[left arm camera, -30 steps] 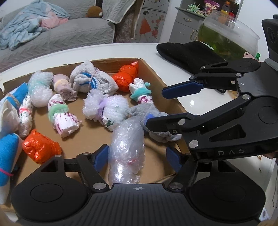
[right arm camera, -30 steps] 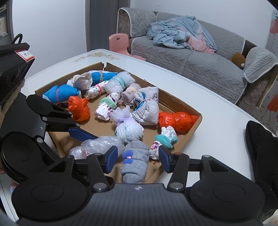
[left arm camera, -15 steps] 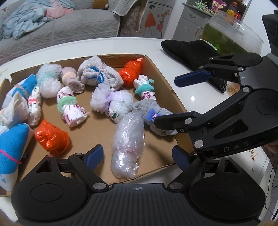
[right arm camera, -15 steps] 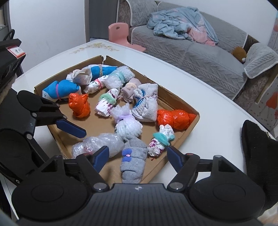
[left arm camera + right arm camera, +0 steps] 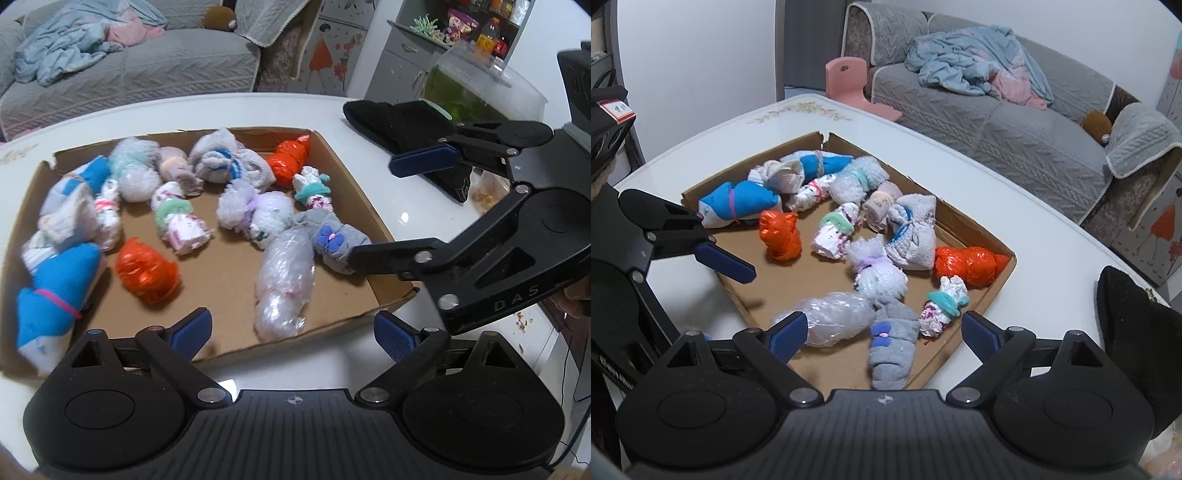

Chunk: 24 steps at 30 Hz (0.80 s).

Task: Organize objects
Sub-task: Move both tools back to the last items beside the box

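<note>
Hovering over the cardboard tray (image 5: 975,225) on the desk (image 5: 1034,236), both grippers have just been opening, jaws wide apart and empty. The clear plastic bundle (image 5: 284,284) and grey sock roll (image 5: 892,350) lie low in frame, released. Best now: lift straight clear, without snagging either bundle.

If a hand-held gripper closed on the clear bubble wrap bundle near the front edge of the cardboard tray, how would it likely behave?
The bubble wrap bundle would probably squash before the pads bite, since it looks like puffy air-filled film. It is likely light for its bulk. Its glossy surface may slip, and its rounded, sausage-like shape lying loose on the flat cardboard tray suggests that a sideways push would roll it.
</note>
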Each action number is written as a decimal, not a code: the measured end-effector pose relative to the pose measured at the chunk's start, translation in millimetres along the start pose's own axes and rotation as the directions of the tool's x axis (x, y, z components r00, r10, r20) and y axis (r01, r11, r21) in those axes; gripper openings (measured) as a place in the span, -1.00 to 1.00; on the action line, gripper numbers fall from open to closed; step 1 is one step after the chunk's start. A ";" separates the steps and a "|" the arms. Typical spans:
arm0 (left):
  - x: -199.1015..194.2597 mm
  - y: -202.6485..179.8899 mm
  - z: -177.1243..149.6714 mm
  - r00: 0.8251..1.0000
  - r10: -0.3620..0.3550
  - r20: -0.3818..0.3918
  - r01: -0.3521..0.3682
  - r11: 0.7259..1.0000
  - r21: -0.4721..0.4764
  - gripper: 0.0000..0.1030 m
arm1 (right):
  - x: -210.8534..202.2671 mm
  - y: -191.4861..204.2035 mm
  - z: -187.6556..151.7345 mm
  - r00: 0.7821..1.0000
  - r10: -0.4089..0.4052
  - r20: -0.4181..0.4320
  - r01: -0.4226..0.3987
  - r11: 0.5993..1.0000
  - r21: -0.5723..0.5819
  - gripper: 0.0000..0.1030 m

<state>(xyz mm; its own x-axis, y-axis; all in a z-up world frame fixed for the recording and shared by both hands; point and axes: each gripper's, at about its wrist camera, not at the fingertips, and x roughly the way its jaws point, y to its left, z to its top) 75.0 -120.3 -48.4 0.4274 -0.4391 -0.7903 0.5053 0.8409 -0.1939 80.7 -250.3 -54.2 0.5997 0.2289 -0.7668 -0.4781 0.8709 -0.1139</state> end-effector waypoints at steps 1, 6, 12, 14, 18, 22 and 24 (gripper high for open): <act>-5.0 1.6 -2.9 1.000 0.007 0.006 -0.007 1.000 0.000 0.89 | -2.4 2.0 -0.1 1.000 0.001 0.004 -0.001 1.000 -0.001 0.78; -31.0 12.3 -25.7 0.998 0.045 0.035 -0.045 0.999 -0.013 0.94 | -14.1 11.6 -3.7 0.999 0.009 0.031 -0.010 1.000 0.025 0.80; -61.4 22.5 -64.3 0.994 0.060 0.087 -0.057 0.998 -0.041 0.99 | -35.6 36.1 -18.3 0.995 0.027 0.098 -0.033 0.998 0.059 0.84; -69.1 28.0 -79.5 0.992 0.071 0.103 -0.066 0.996 -0.056 0.99 | -44.2 47.5 -27.4 0.991 0.042 0.129 -0.051 0.996 0.070 0.85; -81.9 41.3 -106.4 0.986 0.097 0.138 -0.082 0.990 -0.111 0.99 | -52.6 70.4 -50.2 0.980 0.089 0.180 -0.105 0.991 0.079 0.89; -94.3 53.6 -126.8 0.977 0.132 0.166 -0.109 0.984 -0.141 0.99 | -44.9 96.2 -73.4 0.968 0.133 0.211 -0.152 0.986 0.076 0.88; -97.3 60.4 -129.7 0.976 0.148 0.161 -0.123 0.980 -0.158 0.99 | -37.4 109.3 -83.9 0.962 0.163 0.218 -0.184 0.980 0.075 0.86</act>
<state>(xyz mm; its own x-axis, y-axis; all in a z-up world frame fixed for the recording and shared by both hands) -33.3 14.2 -58.7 0.6127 -0.3547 -0.7063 0.3241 0.9278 -0.1848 -47.8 -200.2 -90.9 0.6389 0.4576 -0.6183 -0.5309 0.8440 0.0761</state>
